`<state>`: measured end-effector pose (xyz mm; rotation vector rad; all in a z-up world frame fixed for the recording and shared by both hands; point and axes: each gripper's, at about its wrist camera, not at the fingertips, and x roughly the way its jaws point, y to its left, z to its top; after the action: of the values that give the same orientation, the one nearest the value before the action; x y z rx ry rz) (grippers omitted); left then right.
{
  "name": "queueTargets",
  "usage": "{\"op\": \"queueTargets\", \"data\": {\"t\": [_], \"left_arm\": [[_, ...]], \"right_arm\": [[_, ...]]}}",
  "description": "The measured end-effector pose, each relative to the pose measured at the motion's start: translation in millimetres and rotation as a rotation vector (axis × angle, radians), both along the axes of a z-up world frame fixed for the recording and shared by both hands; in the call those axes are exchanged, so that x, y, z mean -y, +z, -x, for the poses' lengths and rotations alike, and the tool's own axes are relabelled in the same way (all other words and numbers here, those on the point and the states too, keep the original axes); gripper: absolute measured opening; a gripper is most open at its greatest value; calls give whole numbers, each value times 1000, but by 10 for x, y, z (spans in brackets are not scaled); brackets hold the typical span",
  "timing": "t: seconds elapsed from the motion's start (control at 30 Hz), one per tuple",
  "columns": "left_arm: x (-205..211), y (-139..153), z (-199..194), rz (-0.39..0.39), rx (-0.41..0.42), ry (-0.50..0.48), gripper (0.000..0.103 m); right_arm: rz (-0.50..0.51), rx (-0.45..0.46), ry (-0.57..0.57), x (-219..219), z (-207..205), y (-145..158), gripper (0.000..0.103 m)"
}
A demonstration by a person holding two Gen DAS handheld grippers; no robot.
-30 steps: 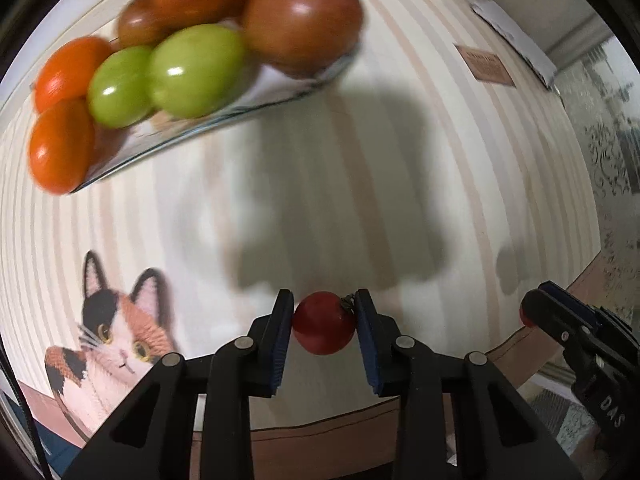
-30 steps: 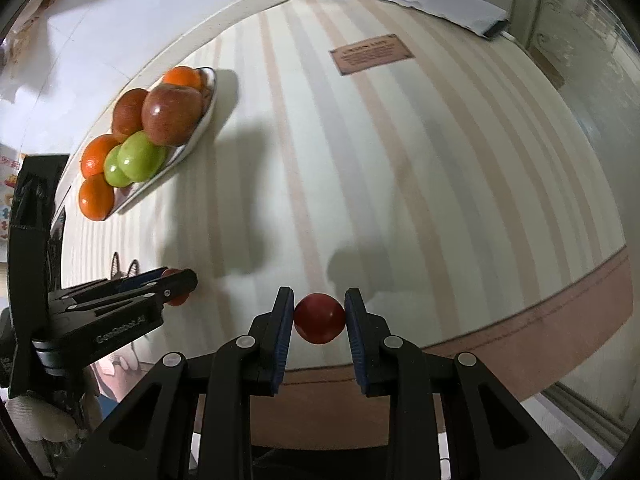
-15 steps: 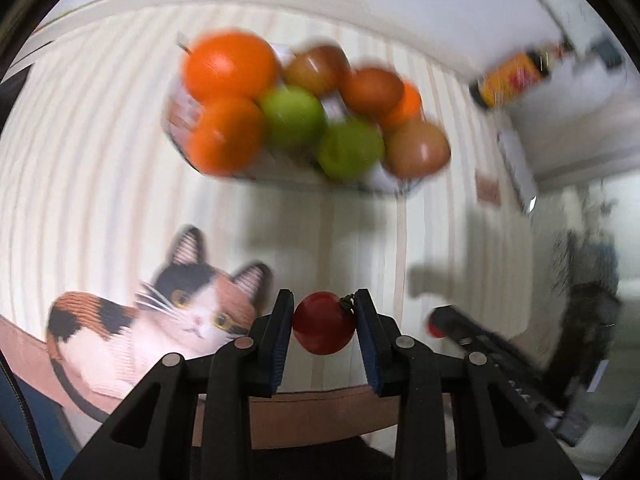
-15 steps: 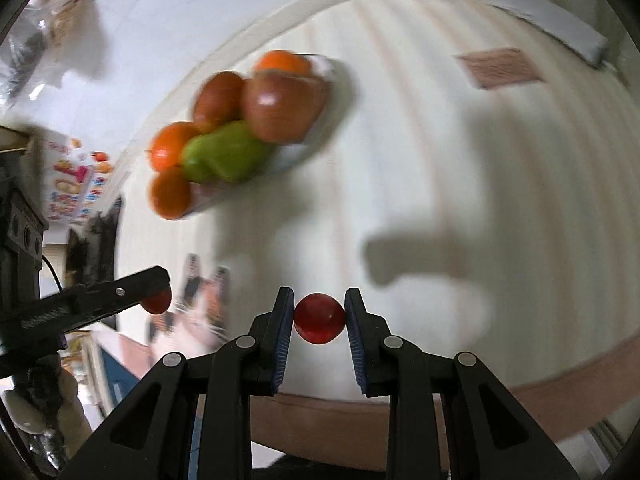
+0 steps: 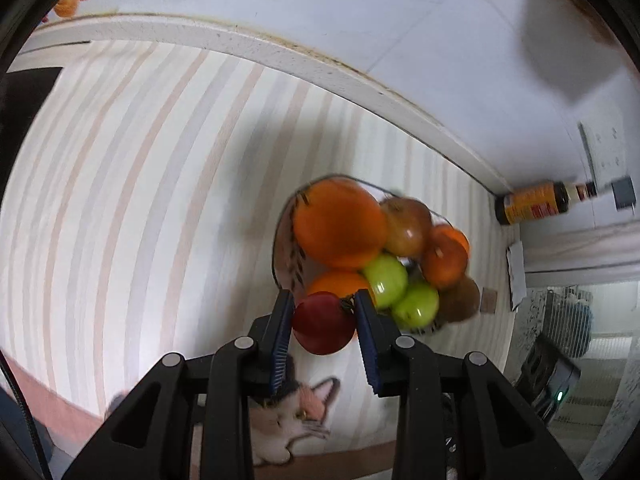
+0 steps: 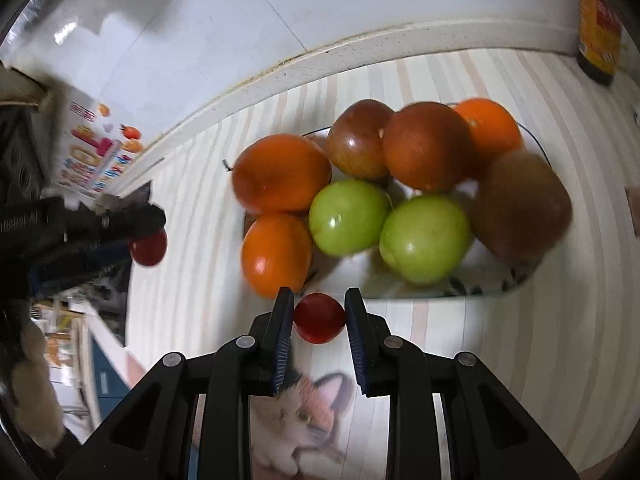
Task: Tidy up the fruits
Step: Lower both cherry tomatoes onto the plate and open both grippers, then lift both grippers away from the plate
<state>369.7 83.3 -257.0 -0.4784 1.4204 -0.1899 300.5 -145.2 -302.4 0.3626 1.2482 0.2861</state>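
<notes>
Red and small, a cherry tomato sits pinched between the blue pads of the left gripper, and a second cherry tomato is clamped the same way in the right gripper. Both grippers are closed on their fruit and point steeply down at the striped tabletop.

The plate, piled with oranges, green fruit and brownish-red ones, lies straight ahead of both grippers. In the right wrist view its near rim is just beyond the fingertips, with an orange on the near-left end of the pile and two green fruits beside it; the plate's long axis runs across the view, left to right. In the left wrist view the plate sits ahead and slightly to the right, its near orange just behind the held tomato.

The right wrist view also shows the left gripper off to the left of the plate, well apart from its rim, so the right one looks the nearer of the two. My reading is that the drop turns on a free spot: the pile is crowded, and the barest patch of plate seems to be the near rim in front of the right gripper. A tomato set on the rounded fruit would likely roll off.

A cat picture lies on the tabletop below the fingers.
</notes>
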Motion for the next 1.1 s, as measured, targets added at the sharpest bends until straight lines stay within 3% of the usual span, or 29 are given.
{"op": "queueTargets", "data": {"t": [0.27,0.4,0.47,0.53,0.57,0.63,0.7,0.77,0.83,0.93,1.1], "left_arm": [[-66,-513,-269,79,-116,-11,29],[-26,-613,-271,96,-137,-19,32],[-1,-655,-261,94,-160,-13,34],[14,-670,-248,95,-171,-8,36],[32,-657,-240,84,-169,-13,41],[60,-600,-215,47,-154,-27,54],[93,-491,-169,-21,-113,-50,77],[131,-374,-98,-99,-73,-76,90],[183,-259,8,-193,-34,-101,94],[271,-134,178,-337,30,-132,99],[385,0,455,-415,86,-124,99]], "right_arm": [[34,-1,-15,-64,-156,-196,29],[29,11,-16,-82,-213,-234,30],[14,5,-27,-64,-216,-257,38],[17,-1,-43,-40,-204,-256,55],[2,5,-50,-14,-191,-232,59],[-31,17,-50,-7,-163,-166,69],[-13,42,-50,2,-102,-32,79],[38,60,-58,43,-23,114,87],[126,58,-74,113,48,223,94],[247,31,-93,226,93,283,96],[334,58,-103,402,151,408,98]]}}
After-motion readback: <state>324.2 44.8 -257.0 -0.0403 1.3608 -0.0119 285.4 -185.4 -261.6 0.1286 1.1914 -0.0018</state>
